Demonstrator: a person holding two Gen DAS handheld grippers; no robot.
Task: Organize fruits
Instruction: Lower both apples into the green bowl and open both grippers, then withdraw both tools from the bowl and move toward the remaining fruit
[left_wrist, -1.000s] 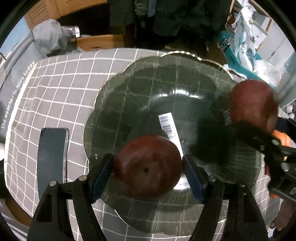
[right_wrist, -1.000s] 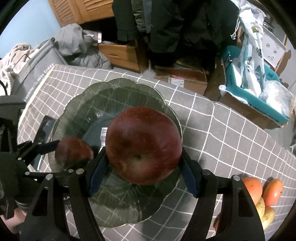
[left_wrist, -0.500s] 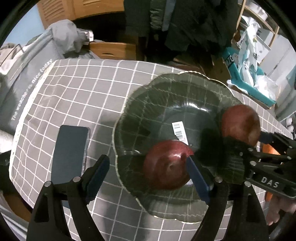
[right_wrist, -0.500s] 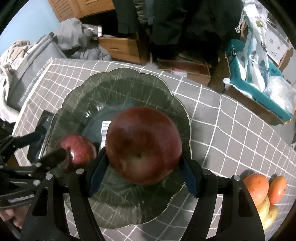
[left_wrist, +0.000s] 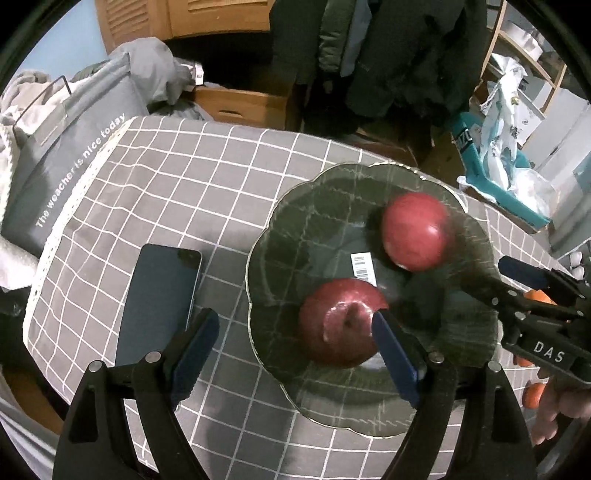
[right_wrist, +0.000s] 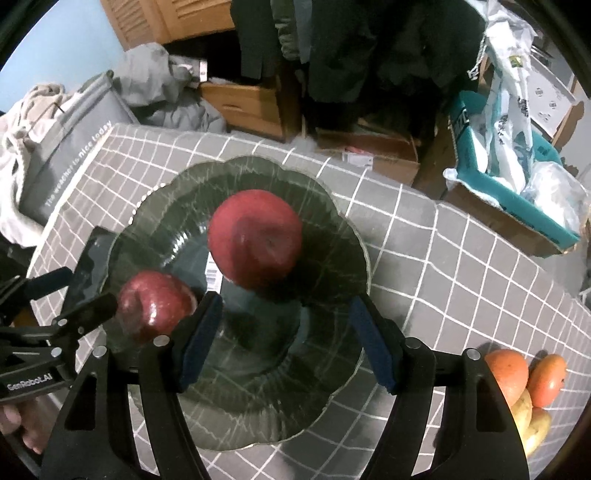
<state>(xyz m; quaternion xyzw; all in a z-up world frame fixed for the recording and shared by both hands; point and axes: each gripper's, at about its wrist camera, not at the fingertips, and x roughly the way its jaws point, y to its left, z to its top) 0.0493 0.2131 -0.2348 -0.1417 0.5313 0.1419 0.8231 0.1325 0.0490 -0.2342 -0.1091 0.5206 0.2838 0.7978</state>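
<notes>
Red apples (left_wrist: 413, 230) on glass plate (right_wrist: 332, 387) | both hand-held grippers (left_wrist: 295, 345) spread (empty) | oranges (right_wrist: 508, 373) clear only right-wrist

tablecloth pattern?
Grey tablecloth with a white grid of squares; clearest in the left wrist view.

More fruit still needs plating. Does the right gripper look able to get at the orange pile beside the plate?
Probably yes: the right gripper is open and empty, and the orange pile lies uncovered on the cloth just right of the plate.
</notes>
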